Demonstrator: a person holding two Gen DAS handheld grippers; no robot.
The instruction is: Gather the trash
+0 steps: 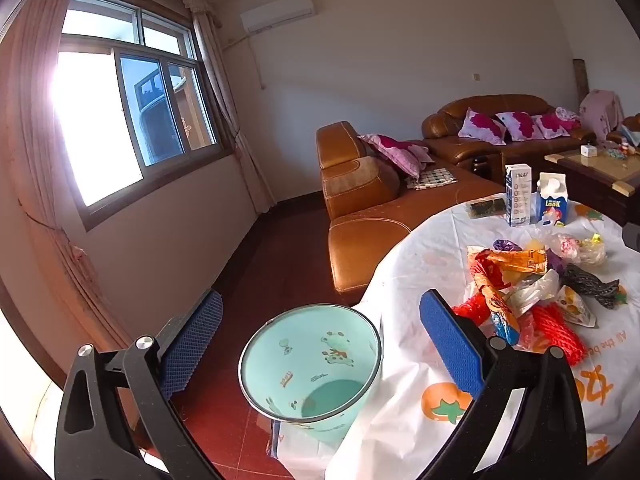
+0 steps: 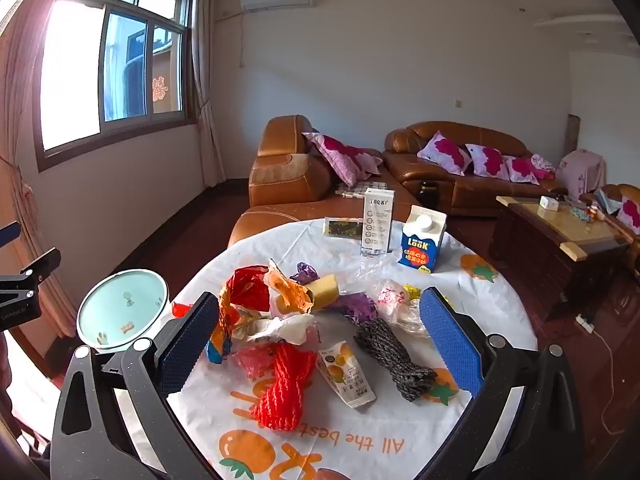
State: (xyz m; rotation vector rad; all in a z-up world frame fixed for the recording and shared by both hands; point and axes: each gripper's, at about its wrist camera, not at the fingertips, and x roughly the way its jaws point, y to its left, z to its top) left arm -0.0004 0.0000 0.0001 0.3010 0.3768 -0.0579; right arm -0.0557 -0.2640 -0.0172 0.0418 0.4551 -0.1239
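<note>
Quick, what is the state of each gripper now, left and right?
Left gripper: open, holding nothing, above the bin.
Right gripper: open, holding nothing, above the trash pile.

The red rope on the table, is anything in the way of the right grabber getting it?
Nothing visible blocks it. The right gripper is wide open and empty, and the red rope lies in the open on the table between its fingers. A small sachet lies just beside the rope, apart from it.

Wrappers (image 2: 280,304) and ropes (image 2: 282,388) mid-table (image 2: 400,432), cartons (image 2: 422,244) behind, bin (image 2: 122,314) on the floor at left.
</note>
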